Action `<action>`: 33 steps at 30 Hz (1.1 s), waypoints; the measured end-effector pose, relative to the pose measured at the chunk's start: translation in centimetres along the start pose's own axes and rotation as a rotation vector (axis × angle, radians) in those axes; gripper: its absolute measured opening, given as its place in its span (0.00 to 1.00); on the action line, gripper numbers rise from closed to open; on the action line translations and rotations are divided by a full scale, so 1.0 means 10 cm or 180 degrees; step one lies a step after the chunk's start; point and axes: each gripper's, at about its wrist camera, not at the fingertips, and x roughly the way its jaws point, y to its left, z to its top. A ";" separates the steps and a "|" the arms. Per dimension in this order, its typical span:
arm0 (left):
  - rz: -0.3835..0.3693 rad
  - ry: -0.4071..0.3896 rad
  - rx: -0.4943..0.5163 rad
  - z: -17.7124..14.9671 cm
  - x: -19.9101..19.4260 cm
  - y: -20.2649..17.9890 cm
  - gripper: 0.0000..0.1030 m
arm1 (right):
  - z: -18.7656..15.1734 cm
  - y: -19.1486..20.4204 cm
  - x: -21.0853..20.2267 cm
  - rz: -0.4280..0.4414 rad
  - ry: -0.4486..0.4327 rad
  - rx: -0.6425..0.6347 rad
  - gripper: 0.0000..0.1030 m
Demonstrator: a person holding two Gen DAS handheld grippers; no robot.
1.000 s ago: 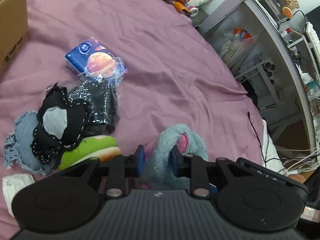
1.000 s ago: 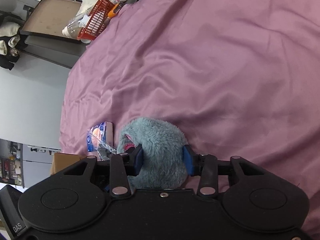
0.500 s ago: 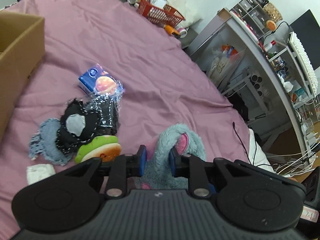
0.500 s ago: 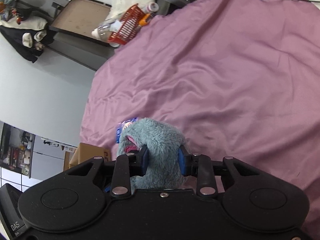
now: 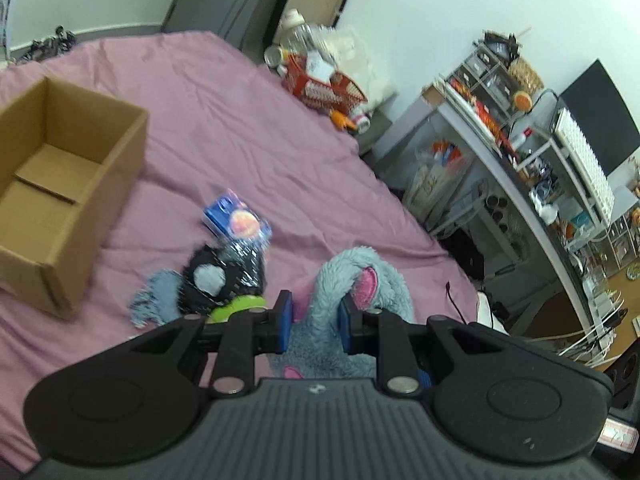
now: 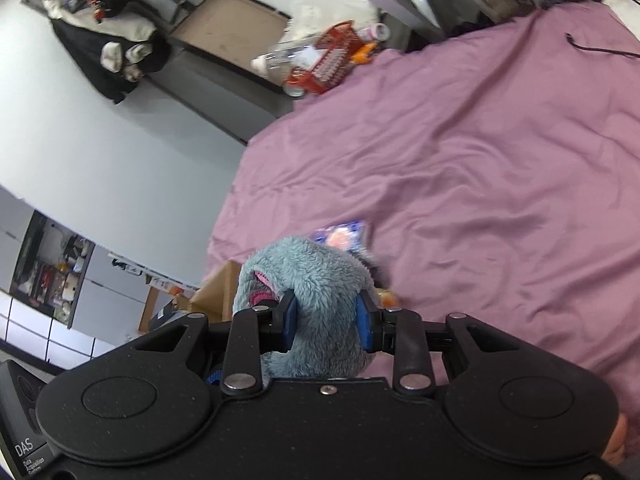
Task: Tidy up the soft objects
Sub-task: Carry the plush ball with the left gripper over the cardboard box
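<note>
A fluffy blue plush toy [image 5: 352, 280] with pink ears is held by both grippers above the pink bed. My left gripper [image 5: 316, 322] is shut on one part of it. My right gripper [image 6: 326, 322] is shut on its rounded body [image 6: 316, 276]. An open, empty cardboard box [image 5: 60, 184] sits on the bed at the left. Between box and plush lies a pile: a black sparkly item [image 5: 224, 272], a blue knitted cloth [image 5: 154, 300], a green and orange plush [image 5: 236, 306] and a blue packet [image 5: 236, 220].
The pink bedsheet [image 6: 460, 160] spreads wide to the right. A red basket [image 5: 324, 84] with bottles stands beyond the bed's far edge. A cluttered desk and shelves [image 5: 520, 152] run along the right. A black cable [image 6: 600, 50] lies on the sheet's far corner.
Both grippers have risen with the blue plush, lifting it off the bed. The views tilted up, so the cardboard box and the room now show.
</note>
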 end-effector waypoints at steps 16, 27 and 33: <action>0.0087 -0.0464 -0.0238 0.41 -0.74 0.65 0.22 | -0.31 1.04 0.26 0.0191 0.0073 -0.0380 0.28; 0.0276 -0.0710 -0.0398 0.74 -1.07 1.28 0.22 | -0.58 1.74 0.77 0.0321 0.0183 -0.0645 0.28; 0.0356 -0.0704 -0.0507 0.91 -1.05 1.62 0.22 | -0.63 1.92 1.10 0.0350 0.0299 -0.0615 0.28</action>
